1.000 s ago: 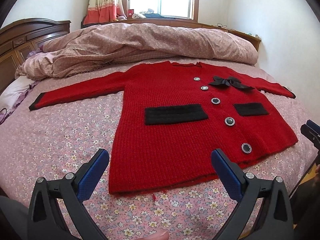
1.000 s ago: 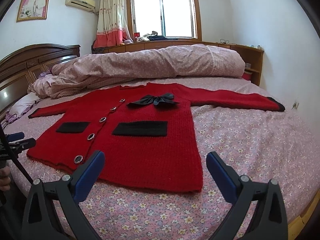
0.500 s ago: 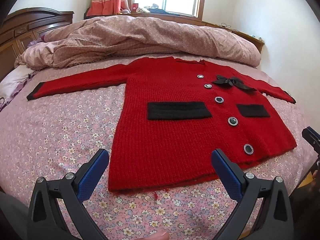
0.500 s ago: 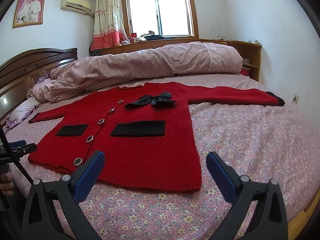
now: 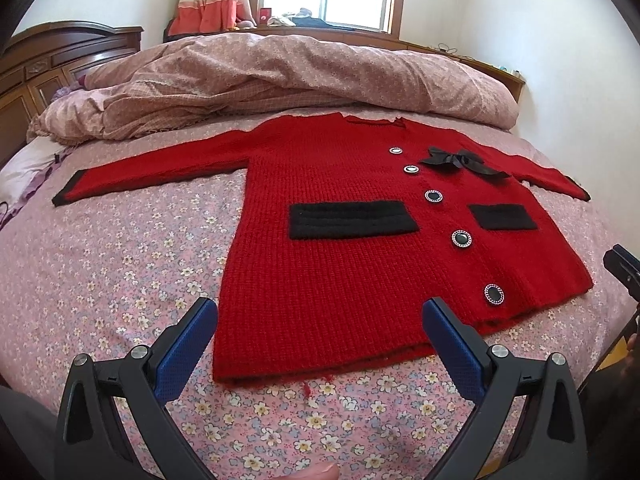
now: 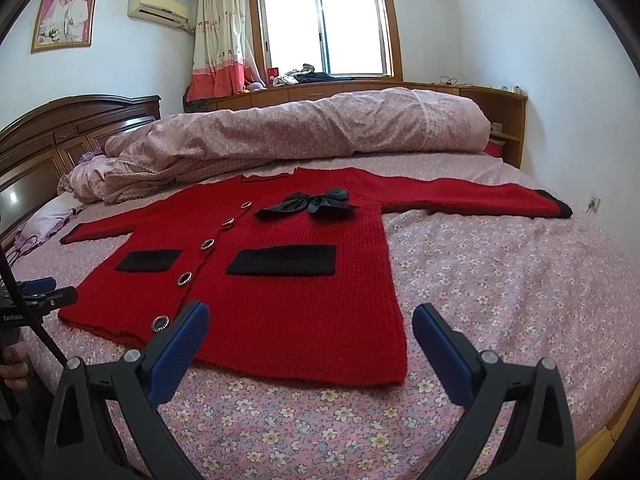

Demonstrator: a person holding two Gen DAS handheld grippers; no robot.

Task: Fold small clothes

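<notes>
Left black gripper with blue finger pads (image 5: 320, 322), spread wide and gripping nothing, hovering just short of the hem at 6 o'clock of the view, one blue fingertip (image 5: 200, 312) beside the hem's near corner. Right black gripper with blue finger pads (image 6: 311, 322), likewise spread wide and empty, poised over the opposite hem corner. Red knitted cardigan with black pocket bands (image 5: 348, 248) (image 6: 280, 280), spread flat and unfolded, front side up, on the pink floral bedsheet (image 5: 100, 280) (image 6: 500, 280); both sleeves stretched straight out sideways, black cuffs at their ends. Black ribbon bow (image 5: 460, 162) (image 6: 316, 202) near the neckline, at 12 o'clock of the nearer pocket band in the right view. Row of round black buttons with silver rims (image 5: 461, 238) (image 6: 184, 278) running down the front opening. Rolled pink floral quilt (image 5: 300, 72) (image 6: 300, 128) lying across the bed at 12 o'clock, beyond the collar, apart from the cardigan. Dark wooden headboard (image 5: 48, 64) (image 6: 60, 128) at 9 o'clock. Bright window (image 6: 324, 28) with a patterned curtain on the far wall.
</notes>
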